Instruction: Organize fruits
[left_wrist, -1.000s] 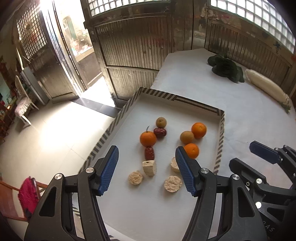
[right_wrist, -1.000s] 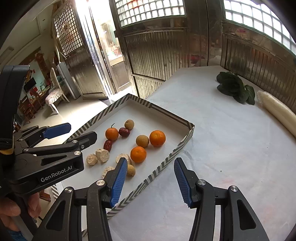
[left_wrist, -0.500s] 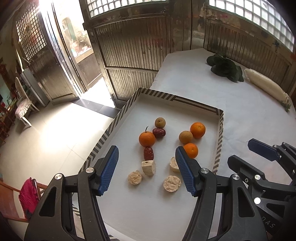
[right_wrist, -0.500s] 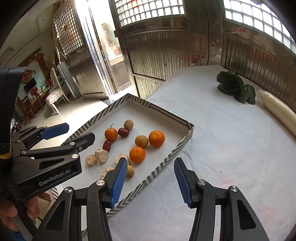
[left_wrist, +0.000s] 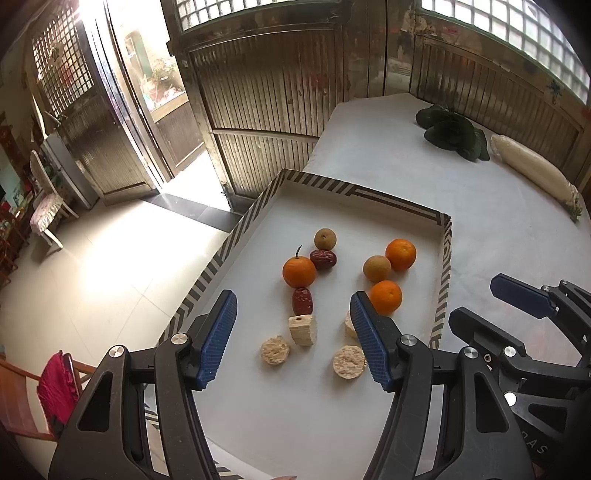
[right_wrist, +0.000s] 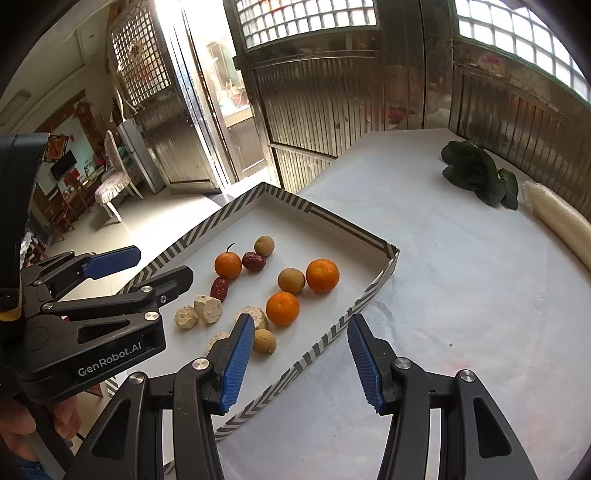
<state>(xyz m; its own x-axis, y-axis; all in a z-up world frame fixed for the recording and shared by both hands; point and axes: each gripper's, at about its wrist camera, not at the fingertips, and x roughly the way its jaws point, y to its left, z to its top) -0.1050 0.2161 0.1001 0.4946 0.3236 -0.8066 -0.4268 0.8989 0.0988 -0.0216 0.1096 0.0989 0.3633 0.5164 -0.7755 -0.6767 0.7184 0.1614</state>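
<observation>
Our left gripper (left_wrist: 291, 334) hangs spread wide over the near half of the striped tray (left_wrist: 445, 280), gripping nothing; between its blue pads (left_wrist: 218, 332) we see four pale cut chunks (left_wrist: 303, 329) lying in a loose row. Just beyond them a red date (left_wrist: 302, 300) touches the stemmed orange (left_wrist: 299, 271), with a second date (left_wrist: 323, 259) and a brown longan (left_wrist: 325, 238) behind it toward the tray's far edge. Nearer the tray's right edge sit two more oranges (left_wrist: 400, 254) with another longan (left_wrist: 376, 268) between them. Our right gripper (right_wrist: 301, 360) is likewise spread and empty, straddling the tray's right wall near its near corner: one pad is over the tray beside a third longan (right_wrist: 264, 341), the other over the white table (right_wrist: 461, 295). At the table's far right edge lie dark leafy greens (right_wrist: 476, 173) and, just beside them, a long white radish (right_wrist: 557, 218)
</observation>
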